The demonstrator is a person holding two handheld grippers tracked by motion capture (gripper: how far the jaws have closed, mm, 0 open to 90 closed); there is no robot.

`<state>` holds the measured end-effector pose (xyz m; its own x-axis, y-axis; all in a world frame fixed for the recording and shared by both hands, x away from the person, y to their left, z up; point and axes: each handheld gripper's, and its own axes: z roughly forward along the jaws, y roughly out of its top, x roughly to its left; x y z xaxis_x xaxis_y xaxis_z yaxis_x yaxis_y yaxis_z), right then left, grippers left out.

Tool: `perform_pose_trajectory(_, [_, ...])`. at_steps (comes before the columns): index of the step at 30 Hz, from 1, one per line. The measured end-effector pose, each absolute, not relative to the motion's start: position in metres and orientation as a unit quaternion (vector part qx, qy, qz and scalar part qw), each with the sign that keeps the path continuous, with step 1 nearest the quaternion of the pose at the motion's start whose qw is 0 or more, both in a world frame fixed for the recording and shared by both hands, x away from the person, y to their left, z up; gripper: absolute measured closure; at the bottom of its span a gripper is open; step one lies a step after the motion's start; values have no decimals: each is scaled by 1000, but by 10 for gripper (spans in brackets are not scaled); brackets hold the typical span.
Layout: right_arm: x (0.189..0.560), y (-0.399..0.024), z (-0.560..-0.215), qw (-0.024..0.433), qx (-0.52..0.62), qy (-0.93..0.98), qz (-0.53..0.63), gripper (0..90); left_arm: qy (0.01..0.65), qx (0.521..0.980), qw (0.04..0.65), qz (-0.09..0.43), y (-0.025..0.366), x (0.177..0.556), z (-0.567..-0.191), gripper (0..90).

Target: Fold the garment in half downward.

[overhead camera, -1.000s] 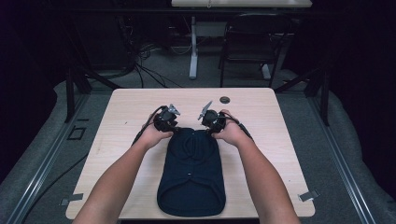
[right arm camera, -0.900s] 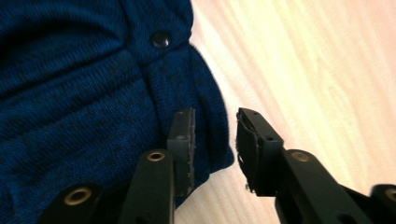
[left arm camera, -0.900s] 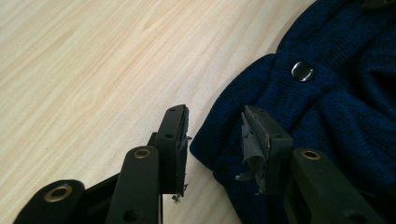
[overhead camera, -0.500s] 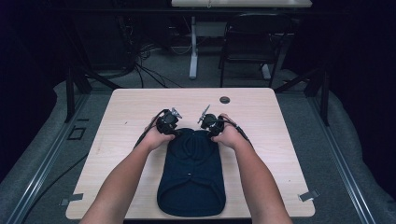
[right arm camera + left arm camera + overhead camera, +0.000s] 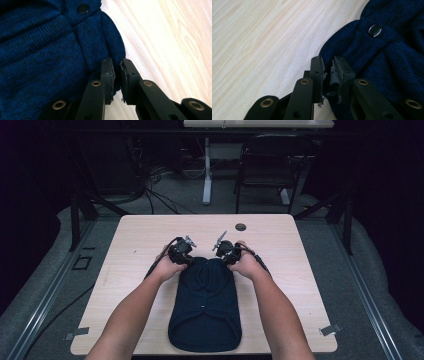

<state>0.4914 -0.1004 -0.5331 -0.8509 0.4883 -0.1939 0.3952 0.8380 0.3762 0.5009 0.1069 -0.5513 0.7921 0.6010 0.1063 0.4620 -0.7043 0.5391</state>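
Counter (image 5: 135,240): pale wood grain, rectangular, with a small dark round disc (image 5: 241,227) near its far edge.

Sweater (image 5: 205,310): dark navy knit, folded into a long bundle, lying at the middle of the counter with its length running from the near edge toward the far side. A dark shiny button (image 5: 375,31) sits on the knit in the left gripper view; another button (image 5: 83,8) shows in the right gripper view.

Left gripper (image 5: 181,251): held in the person's left hand (image 5: 167,267) at the far left corner of the sweater. Its jaws stand nearly together, a narrow gap between them, at the rounded edge of the knit; whether any cloth is pinched between them cannot be told.

Right gripper (image 5: 226,251): held in the right hand (image 5: 247,265) at the far right corner of the sweater. Jaws nearly together, a thin gap, with the fold of the knit edge just ahead of the tips; a grip on the cloth cannot be told.
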Motion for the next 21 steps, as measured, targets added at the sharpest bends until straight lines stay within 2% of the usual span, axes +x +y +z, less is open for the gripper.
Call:
perform_pose_trajectory(9, [488,-103,-525,146,231,947,172,817,277,913,258,153,107,497,-540,798])
perform_pose_trajectory(21, [477,-105,-499,176,216,941,193,829,265,906,277,181,114,490,-506,799])
